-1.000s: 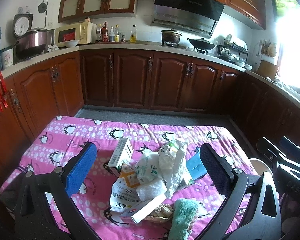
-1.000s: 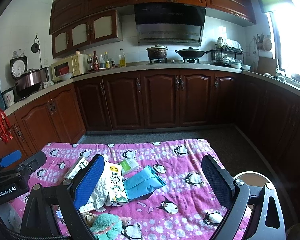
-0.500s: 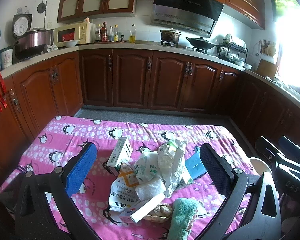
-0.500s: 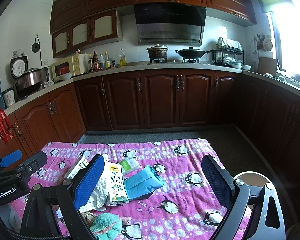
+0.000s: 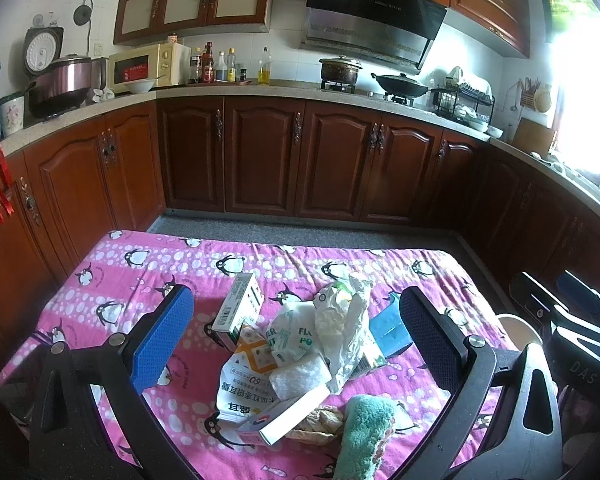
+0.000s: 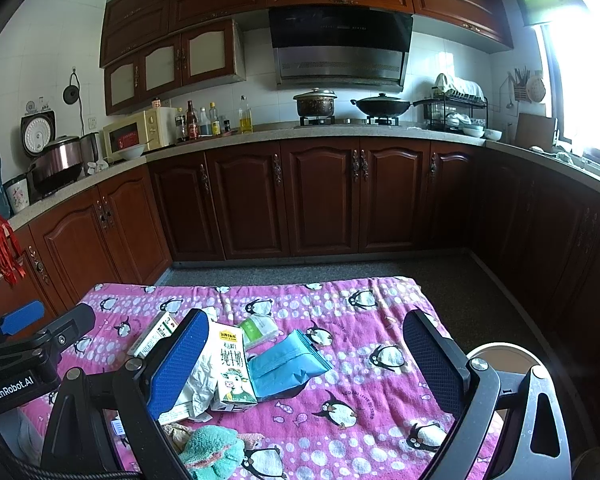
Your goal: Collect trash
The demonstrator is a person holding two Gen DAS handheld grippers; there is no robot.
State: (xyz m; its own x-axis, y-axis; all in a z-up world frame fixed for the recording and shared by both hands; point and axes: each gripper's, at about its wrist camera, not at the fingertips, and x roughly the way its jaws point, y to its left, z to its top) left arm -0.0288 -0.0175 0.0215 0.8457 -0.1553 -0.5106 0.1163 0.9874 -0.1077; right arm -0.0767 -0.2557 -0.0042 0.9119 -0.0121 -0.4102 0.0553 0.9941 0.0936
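Observation:
A pile of trash lies on the pink penguin tablecloth (image 5: 112, 288): a white-green carton (image 5: 238, 306), crumpled white plastic bags (image 5: 340, 324), a printed paper bag (image 5: 244, 384), a flat white box (image 5: 288, 420) and a blue pouch (image 5: 388, 328). In the right wrist view I see a milk carton (image 6: 230, 364), the blue pouch (image 6: 286, 364) and a small green packet (image 6: 258, 330). My left gripper (image 5: 296, 340) is open and empty, above the pile. My right gripper (image 6: 306, 360) is open and empty, above the milk carton and pouch.
A teal cloth (image 5: 364, 432) lies at the table's near edge. A round white bin (image 6: 504, 360) stands on the floor to the table's right. Dark wood cabinets (image 5: 260, 160) and a grey floor strip (image 6: 320, 272) lie beyond the table.

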